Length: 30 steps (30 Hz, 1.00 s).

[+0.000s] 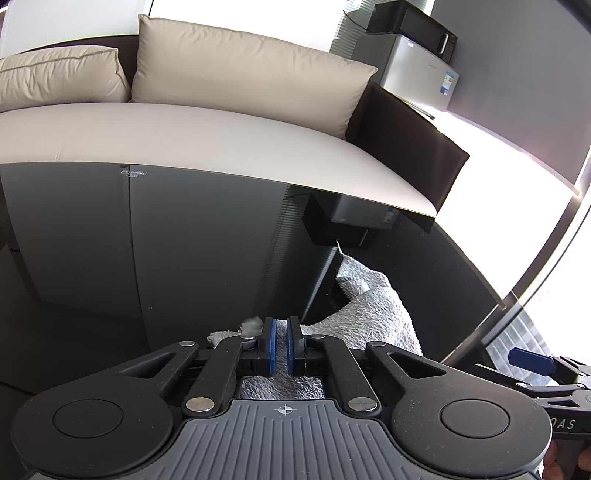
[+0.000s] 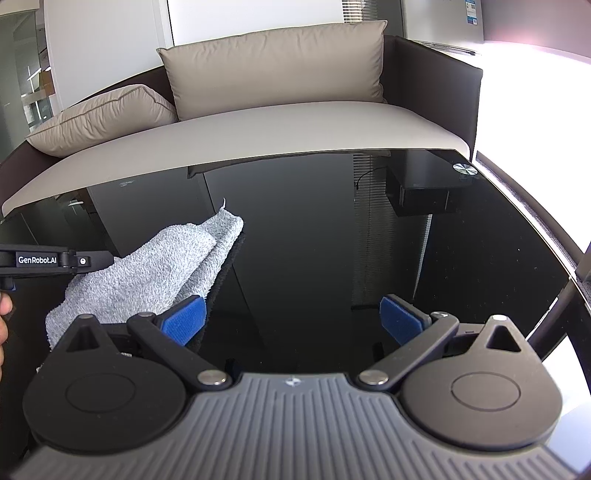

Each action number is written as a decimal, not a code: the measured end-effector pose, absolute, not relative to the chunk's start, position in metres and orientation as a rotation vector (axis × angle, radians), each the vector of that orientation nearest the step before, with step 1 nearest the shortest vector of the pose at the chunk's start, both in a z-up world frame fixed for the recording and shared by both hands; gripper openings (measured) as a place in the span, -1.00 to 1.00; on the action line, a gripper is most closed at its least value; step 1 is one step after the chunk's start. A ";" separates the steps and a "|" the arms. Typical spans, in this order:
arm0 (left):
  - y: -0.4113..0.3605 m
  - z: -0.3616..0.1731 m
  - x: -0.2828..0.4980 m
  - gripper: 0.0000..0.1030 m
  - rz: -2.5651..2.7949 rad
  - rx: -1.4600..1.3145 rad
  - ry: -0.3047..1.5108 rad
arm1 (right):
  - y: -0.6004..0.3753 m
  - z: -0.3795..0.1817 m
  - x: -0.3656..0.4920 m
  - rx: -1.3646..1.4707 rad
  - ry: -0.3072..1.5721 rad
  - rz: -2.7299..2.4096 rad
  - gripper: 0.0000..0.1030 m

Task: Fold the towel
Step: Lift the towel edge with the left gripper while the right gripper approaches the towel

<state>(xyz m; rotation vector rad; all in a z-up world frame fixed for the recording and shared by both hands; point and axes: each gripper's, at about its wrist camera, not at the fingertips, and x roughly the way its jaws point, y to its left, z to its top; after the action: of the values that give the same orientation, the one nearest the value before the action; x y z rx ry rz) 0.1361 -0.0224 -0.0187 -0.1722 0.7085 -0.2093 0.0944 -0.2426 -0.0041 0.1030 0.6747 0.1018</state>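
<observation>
A grey terry towel (image 1: 380,314) lies crumpled on the black glass table (image 1: 184,258). My left gripper (image 1: 281,345) sits low at the towel's near left corner, shut, with a fold of towel pinched between its blue pads. In the right wrist view the same towel (image 2: 147,273) lies at the left, partly doubled over itself. My right gripper (image 2: 293,321) hovers over bare glass with its jaws wide apart and nothing between them; its left finger (image 2: 184,319) is right next to the towel's near right edge. One blue fingertip (image 1: 532,360) of it shows at the right.
A sofa with a beige seat (image 2: 258,133) and cushions (image 2: 277,62) borders the table's far edge. A fridge with a microwave (image 1: 413,29) on top stands at the back right. A round metal disc (image 2: 464,169) marks the table's far right corner. Bare glass (image 2: 406,258) lies right of the towel.
</observation>
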 end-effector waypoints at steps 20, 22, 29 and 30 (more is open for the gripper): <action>-0.032 0.051 0.085 -0.94 -0.327 -0.123 0.484 | -0.242 -0.002 0.093 0.093 0.668 0.102 1.00; -0.032 0.059 0.080 -0.94 -0.341 -0.128 0.465 | -0.242 -0.002 0.092 0.090 0.664 0.105 1.00; -0.028 0.082 0.063 -0.95 -0.330 -0.144 0.386 | -0.239 -0.001 0.092 0.078 0.660 0.122 1.00; -0.027 0.086 0.060 -0.95 -0.330 -0.149 0.372 | -0.239 0.000 0.092 0.076 0.659 0.123 1.00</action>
<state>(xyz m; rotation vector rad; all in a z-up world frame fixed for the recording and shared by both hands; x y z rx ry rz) 0.0604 -0.0269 0.0861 -0.1491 0.3722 -0.3303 0.0918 -0.2390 -0.0005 0.0765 0.6592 0.1226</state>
